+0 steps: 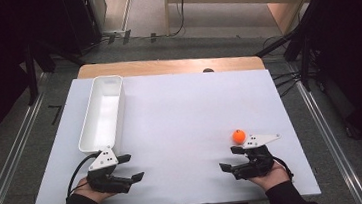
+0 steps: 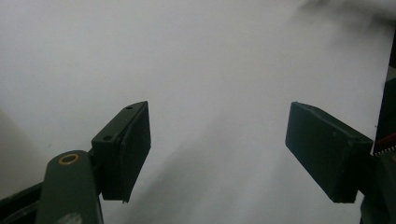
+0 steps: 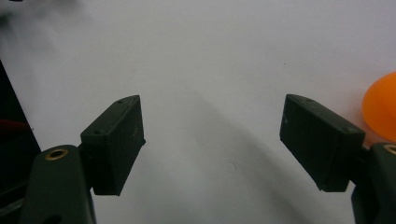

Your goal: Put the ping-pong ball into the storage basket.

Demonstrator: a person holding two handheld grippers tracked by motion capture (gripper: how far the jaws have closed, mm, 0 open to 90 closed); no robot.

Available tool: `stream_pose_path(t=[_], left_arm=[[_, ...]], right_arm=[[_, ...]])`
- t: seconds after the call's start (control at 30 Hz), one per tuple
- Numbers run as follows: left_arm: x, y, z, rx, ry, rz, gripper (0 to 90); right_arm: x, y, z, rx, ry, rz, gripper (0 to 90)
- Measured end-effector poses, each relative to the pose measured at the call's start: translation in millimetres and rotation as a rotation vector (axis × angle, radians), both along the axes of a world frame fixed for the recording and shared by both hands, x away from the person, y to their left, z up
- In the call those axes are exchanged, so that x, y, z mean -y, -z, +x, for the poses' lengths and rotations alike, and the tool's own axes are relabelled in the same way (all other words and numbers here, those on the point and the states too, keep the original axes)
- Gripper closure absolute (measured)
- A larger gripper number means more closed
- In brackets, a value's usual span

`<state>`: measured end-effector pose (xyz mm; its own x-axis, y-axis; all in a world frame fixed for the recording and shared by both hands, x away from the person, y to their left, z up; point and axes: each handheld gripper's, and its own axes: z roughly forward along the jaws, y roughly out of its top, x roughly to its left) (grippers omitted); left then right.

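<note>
Both black blocky grippers, left (image 1: 131, 168) and right (image 1: 229, 158), gape empty; smooth round orange ball (image 1: 239, 136) nearby.

On the white table (image 1: 181, 127), an orange ball (image 1: 239, 136) lies at four o'clock, just beside the right tongs (image 1: 230, 158). The left tongs (image 1: 131, 167) sit at seven o'clock, below a white bin (image 1: 102, 112) at ten o'clock.
</note>
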<state>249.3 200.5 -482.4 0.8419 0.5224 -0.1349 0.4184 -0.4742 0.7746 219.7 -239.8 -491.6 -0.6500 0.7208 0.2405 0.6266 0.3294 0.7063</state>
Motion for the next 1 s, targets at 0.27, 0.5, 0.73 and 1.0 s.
stream_pose_path(t=[0.27, 0.5, 0.73, 1.0], left_arm=[[-0.6, 0.5, 1.3, -0.005, -0.019, -0.003, 22.9], [2.8, 1.1, -0.4, -0.007, 0.007, 0.02, 22.9], [0.9, 0.9, 0.1, 0.005, 0.003, 0.008, 22.9], [0.3, -0.7, -1.3, 0.015, 0.001, -0.007, 22.9]], right_arm=[[0.5, 4.0, 1.9, -0.017, -0.032, -0.003, 20.5], [-1.6, 2.2, 2.2, -0.012, -0.053, -0.011, 20.5], [-2.9, -0.2, 5.4, 0.007, -0.078, -0.027, 20.5], [-1.5, 2.6, 5.9, -0.026, -0.055, -0.023, 20.5]])
